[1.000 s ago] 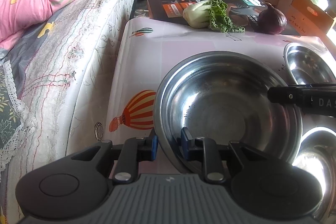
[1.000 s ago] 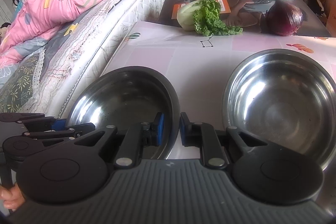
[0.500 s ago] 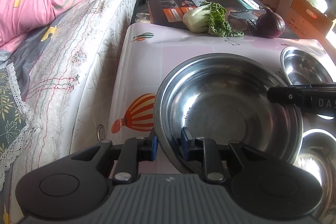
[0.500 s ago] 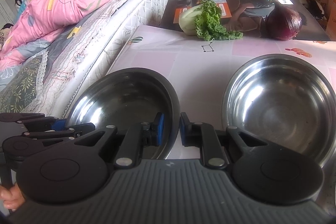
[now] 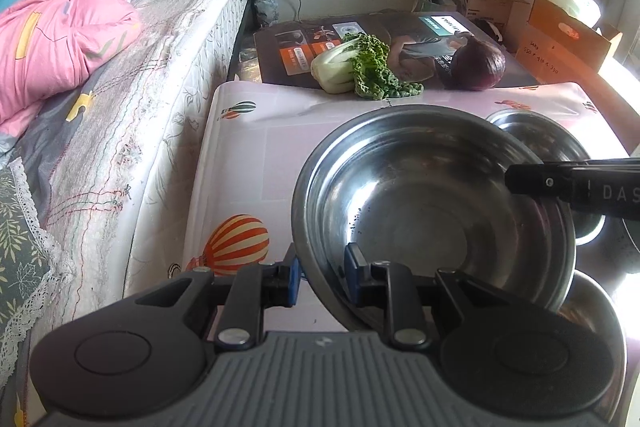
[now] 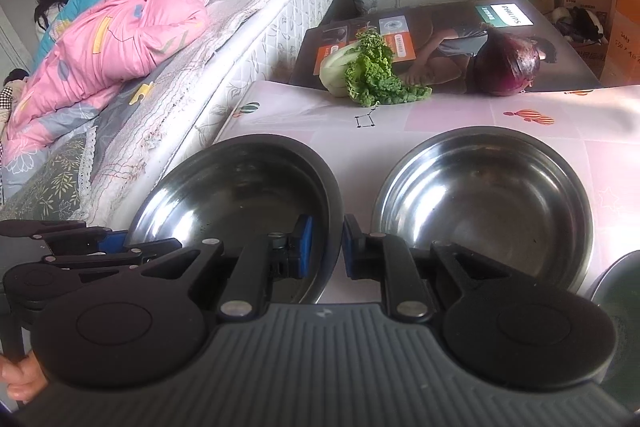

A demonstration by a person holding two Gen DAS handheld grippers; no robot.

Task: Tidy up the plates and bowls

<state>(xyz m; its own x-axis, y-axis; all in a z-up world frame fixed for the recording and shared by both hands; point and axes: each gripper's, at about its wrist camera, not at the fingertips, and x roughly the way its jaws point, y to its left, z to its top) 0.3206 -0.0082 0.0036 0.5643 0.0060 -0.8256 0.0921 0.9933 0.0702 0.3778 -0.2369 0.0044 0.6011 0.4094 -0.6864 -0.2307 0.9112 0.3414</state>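
While both grippers pinch opposite rims of the same steel bowl (image 5: 420, 195), the left gripper (image 5: 320, 277) is closed on its near rim at lower centre of the left view, and the right gripper (image 6: 323, 247) is closed on the bowl's right rim at centre of the right view. A second bowl (image 6: 484, 203) sits centre-right on the balloon-print tablecloth (image 6: 280, 107), w/ a third bowl (image 6: 616, 291) cut off at the right edge. Behind them, upper centre, lie bok choy (image 6: 364, 71) and a red onion (image 6: 508, 67); whether the held bowl touches the cloth can't be made out.
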